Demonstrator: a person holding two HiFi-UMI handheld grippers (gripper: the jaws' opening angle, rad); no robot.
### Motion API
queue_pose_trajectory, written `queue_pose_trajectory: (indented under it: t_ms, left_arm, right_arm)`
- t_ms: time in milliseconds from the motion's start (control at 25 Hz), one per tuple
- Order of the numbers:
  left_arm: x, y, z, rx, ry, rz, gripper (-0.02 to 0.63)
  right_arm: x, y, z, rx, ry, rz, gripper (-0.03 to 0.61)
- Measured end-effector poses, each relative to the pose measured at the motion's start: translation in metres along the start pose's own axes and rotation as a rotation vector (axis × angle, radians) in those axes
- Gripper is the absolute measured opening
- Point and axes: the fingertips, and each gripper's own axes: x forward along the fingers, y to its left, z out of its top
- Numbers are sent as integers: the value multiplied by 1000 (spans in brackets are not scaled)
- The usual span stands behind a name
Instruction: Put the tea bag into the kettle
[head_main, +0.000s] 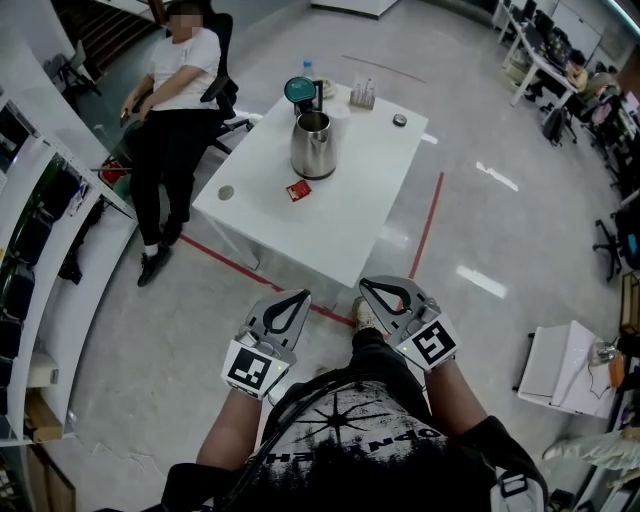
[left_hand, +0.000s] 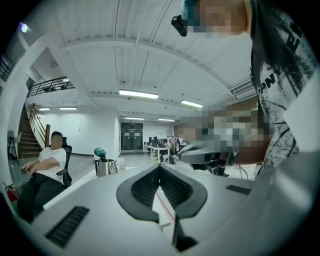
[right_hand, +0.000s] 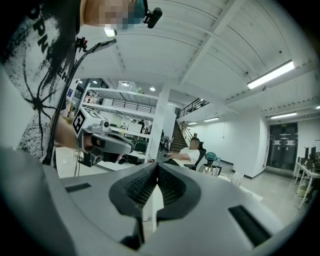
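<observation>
On the surface (head_main: 365, 205), just nearside of the kettle (head_main: 313, 145), lay the red tea bag (head_main: 298, 190): likely light, thin, floppy; pinch 1 edge. Left claw (head_main: 298, 298) and right claw (head_main: 368, 288) were closed, empty.

A white table (head_main: 350, 220) is seen on a glossy pale floor (head_main: 500, 200) marked with red tape lines (head_main: 430, 225). White shelving (head_main: 40, 250) is ranged along the left, office desks (head_main: 535, 60) at the far right. A person (head_main: 175, 100) is seated in a black chair (head_main: 224, 45) beside the table; a staircase (left_hand: 35, 132) and ceiling strip lights (left_hand: 138, 94) are shown beyond.
</observation>
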Motion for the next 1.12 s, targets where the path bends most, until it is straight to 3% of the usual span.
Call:
queue_pose_trajectory:
  t_ms: [200,400,680,1120]
  left_arm:
    - [38,32,-6,4,16,49,8]
    - [76,64,-7,15,53,103,8]
    - [134,105,8,-6,42,207,8]
    - [189,148,13,-5,64,352,8]
  right_arm:
    - [26,-45,-12,14,-23,41,9]
    - [56,-89,-26,-30,16,140,9]
    - [89,-154,-38,-58,5,244,9]
    - [131,-217,-57,-47,-32,404,9]
